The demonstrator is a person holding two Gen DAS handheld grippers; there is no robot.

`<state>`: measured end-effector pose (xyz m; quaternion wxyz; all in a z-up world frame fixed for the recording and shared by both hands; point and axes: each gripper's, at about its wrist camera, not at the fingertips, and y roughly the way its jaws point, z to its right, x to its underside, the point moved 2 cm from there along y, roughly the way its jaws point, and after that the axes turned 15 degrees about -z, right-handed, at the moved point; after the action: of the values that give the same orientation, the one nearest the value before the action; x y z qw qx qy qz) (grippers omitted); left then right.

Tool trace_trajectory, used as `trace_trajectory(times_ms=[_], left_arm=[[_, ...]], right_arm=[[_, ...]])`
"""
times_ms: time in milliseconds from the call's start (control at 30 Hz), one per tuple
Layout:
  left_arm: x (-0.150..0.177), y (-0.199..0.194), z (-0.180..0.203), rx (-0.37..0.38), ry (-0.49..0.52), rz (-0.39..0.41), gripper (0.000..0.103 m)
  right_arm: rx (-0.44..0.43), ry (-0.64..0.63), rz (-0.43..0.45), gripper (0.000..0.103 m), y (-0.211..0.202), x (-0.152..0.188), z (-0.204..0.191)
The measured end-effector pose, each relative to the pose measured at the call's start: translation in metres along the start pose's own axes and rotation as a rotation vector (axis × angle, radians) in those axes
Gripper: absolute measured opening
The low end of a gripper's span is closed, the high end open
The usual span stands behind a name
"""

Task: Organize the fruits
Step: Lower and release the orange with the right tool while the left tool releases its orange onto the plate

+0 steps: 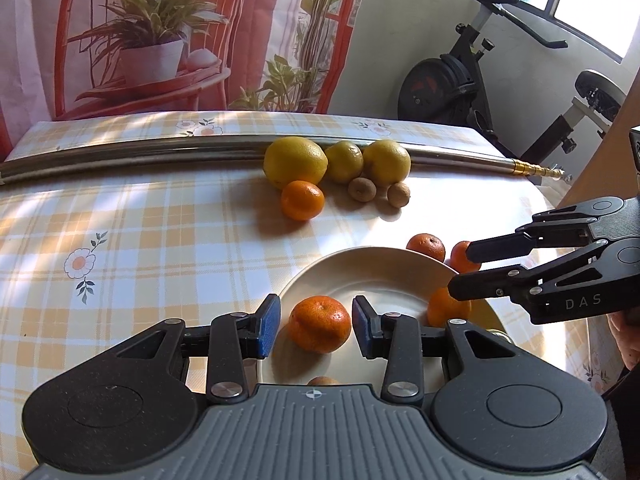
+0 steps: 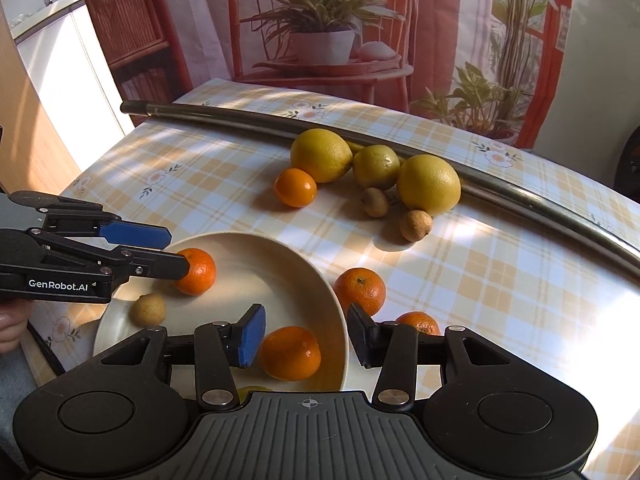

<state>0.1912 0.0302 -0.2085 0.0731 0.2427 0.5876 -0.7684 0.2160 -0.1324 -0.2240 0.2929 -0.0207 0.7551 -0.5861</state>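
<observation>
Plate [image 2: 320, 276] sits at the near counter [image 2: 520, 280] edge and is the collection point: it carries a mandarin [image 1: 319, 323] on the left gripper's side, a second mandarin [image 2: 290, 353] on the right gripper's side, one small brown fruit [image 2: 149, 309], plus a yellowish item at the near rim, mostly hidden. Left gripper [image 1: 315, 325] has its pads spread either side of the first mandarin, with visible gaps in its own view, so not pinching; whether it is releasing or about to close, cannot tell. Right gripper [image 2: 306, 334] is also spread, low over the plate's right rim with the second mandarin between left pad and rim, nothing clamped. Likely both are working the same plate from opposite sides to avoid crossing. Two more mandarins [image 2: 359, 291] lie on the counter just outside the plate's right edge, closest to the right gripper, so probably its next picks. Further back: a lone mandarin [image 2: 295, 187], three large yellow citrus [image 2: 428, 189] in a row, two small brown fruits [image 2: 416, 225] in front of them. The yellow ones rest against a metal rod [image 2: 224, 118] across the counter, which works as a stop against rolling. Checked tablecloth is smooth, so round fruit could roll if nudged. Sorting looks early: most fruit is outside the plate.
</observation>
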Motion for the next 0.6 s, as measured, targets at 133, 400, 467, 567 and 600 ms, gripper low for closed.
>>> trace_trajectory(times_ms=[133, 400, 467, 567, 600], left_arm=[[-0.008, -0.01, -0.009, 0.012, -0.04, 0.041, 0.041], [-0.03, -0.027, -0.01, 0.017, -0.059, 0.102, 0.041], [-0.035, -0.03, -0.008, 0.018, -0.055, 0.115, 0.041], [-0.042, -0.031, -0.004, 0.024, -0.046, 0.118, 0.041], [-0.044, -0.03, -0.002, 0.027, -0.042, 0.113, 0.041]], right_arm=[[0.015, 0.054, 0.067, 0.042, -0.011, -0.003, 0.012], [0.084, 0.163, 0.165, 0.042, -0.027, -0.006, 0.04], [0.099, 0.179, 0.182, 0.042, -0.031, -0.006, 0.046], [0.11, 0.197, 0.214, 0.042, -0.037, -0.007, 0.054], [0.11, 0.204, 0.224, 0.042, -0.039, -0.006, 0.057]])
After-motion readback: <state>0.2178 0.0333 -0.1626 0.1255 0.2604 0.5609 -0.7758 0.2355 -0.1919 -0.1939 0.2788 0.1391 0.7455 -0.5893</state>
